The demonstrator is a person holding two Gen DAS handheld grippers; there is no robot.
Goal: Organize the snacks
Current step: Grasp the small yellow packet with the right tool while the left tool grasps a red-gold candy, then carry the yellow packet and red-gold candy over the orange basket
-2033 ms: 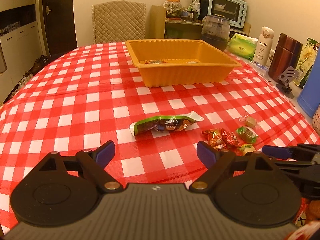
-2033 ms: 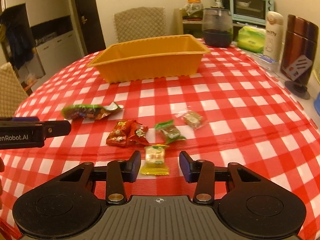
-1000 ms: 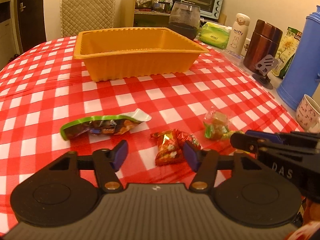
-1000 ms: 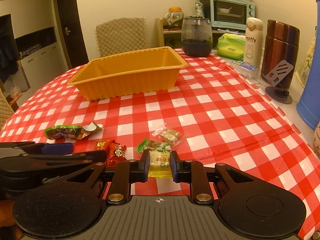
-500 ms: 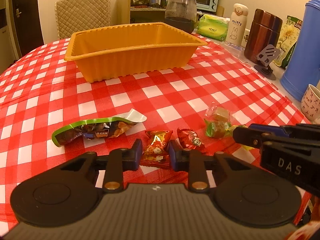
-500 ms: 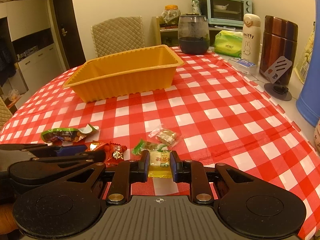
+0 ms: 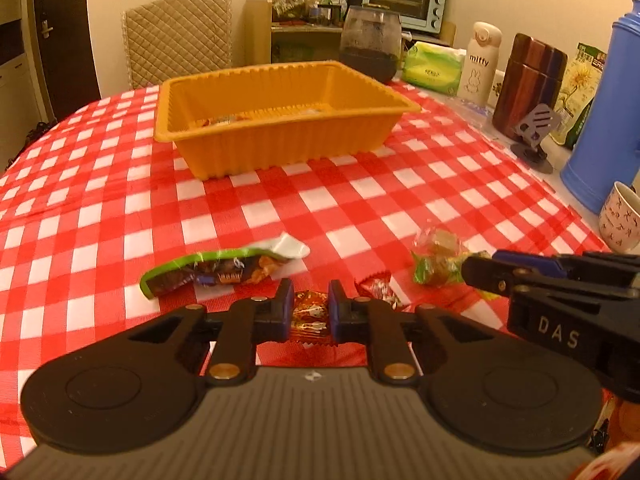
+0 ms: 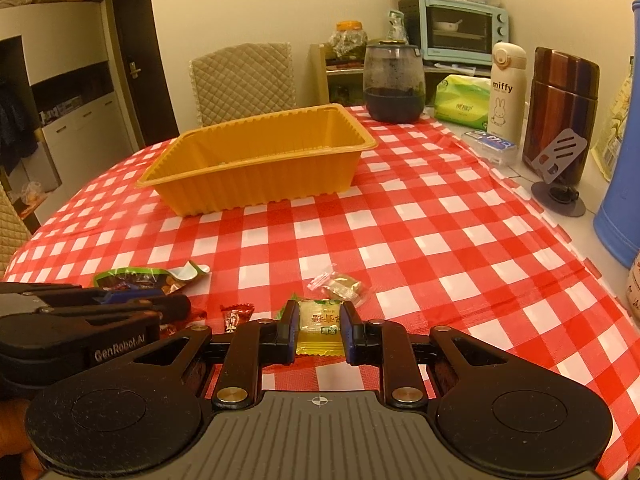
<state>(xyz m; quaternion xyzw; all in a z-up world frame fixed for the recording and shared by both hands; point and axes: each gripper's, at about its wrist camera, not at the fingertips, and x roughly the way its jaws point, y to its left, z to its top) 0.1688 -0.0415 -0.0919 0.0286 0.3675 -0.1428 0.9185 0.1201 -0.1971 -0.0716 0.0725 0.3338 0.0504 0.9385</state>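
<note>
The left gripper point(image 7: 309, 311) has just closed its jaws on a red-orange wrapped candy point(image 7: 310, 312) at 6 o'clock in its view. The right gripper point(image 8: 320, 327) pinches a yellow wrapped candy point(image 8: 319, 326).

Bare red-and-white checked tablecloth point(image 8: 440, 240) lies open between the snacks and the ribbed orange plastic tray point(image 7: 280, 136) at 12 o'clock. At 3 o'clock the cloth's edge meets a blue flask point(image 7: 604, 120) and a patterned cup point(image 7: 620, 216).

Only the left view looks into the tray, where a few wrappers lie on the floor. A long green snack packet point(image 7: 216, 270) lies at 9 o'clock, a second red candy point(image 7: 376, 288) just right of the jaws. The right view alone shows a clear-wrapped brown sweet point(image 8: 340, 284) at 12 o'clock.
</note>
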